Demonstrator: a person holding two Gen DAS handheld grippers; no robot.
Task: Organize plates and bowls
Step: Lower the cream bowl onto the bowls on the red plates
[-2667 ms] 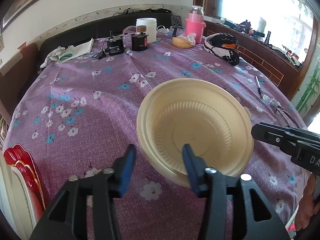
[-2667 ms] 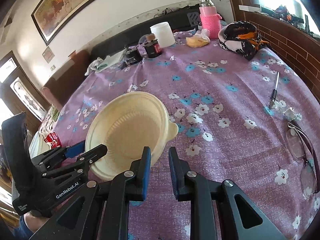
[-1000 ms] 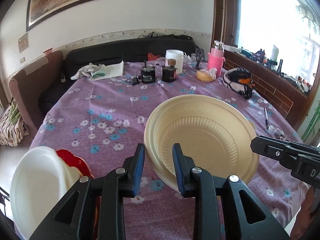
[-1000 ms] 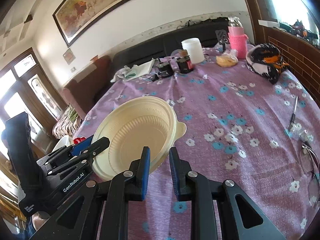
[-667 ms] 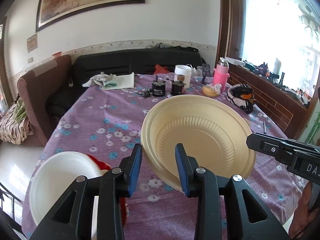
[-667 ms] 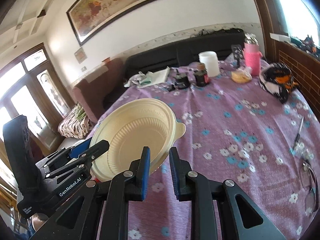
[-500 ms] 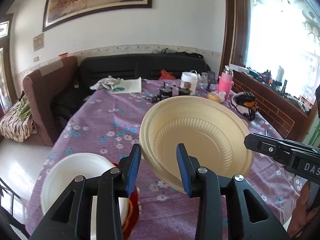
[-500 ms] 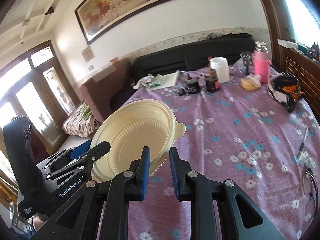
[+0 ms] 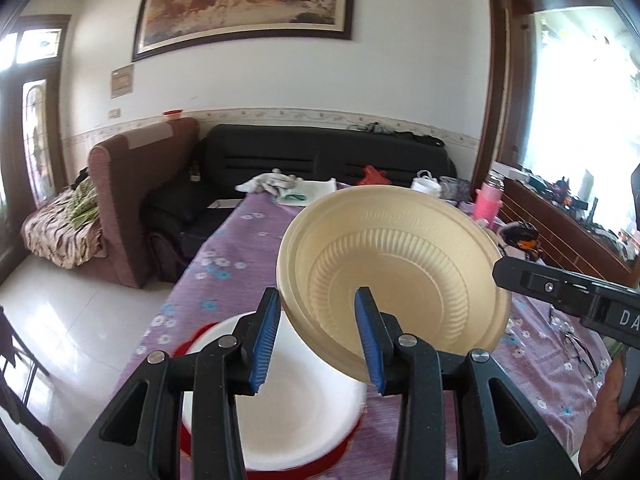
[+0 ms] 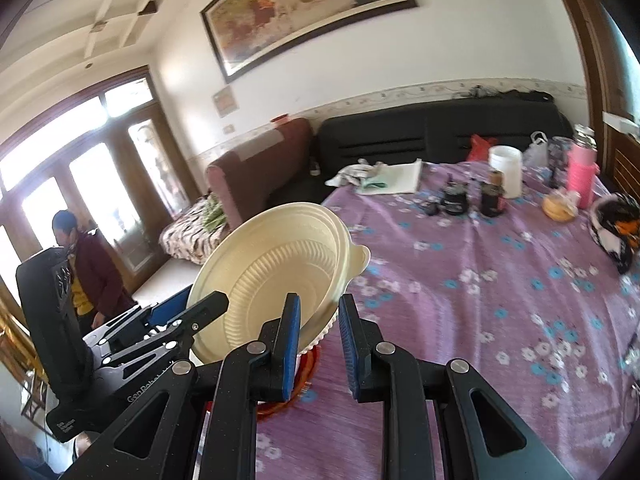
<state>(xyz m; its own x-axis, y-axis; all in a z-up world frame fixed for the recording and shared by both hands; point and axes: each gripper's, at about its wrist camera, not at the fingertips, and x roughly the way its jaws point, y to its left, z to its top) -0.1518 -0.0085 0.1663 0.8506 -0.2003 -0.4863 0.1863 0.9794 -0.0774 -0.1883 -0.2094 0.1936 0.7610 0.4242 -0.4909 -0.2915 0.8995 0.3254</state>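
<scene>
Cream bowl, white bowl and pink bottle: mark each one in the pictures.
cream bowl (image 9: 394, 276), left wrist view, on its ribbed inner wall.
white bowl (image 9: 296, 400), left wrist view, on its inner bottom.
pink bottle (image 10: 583, 178), right wrist view, on its pink body.
</scene>
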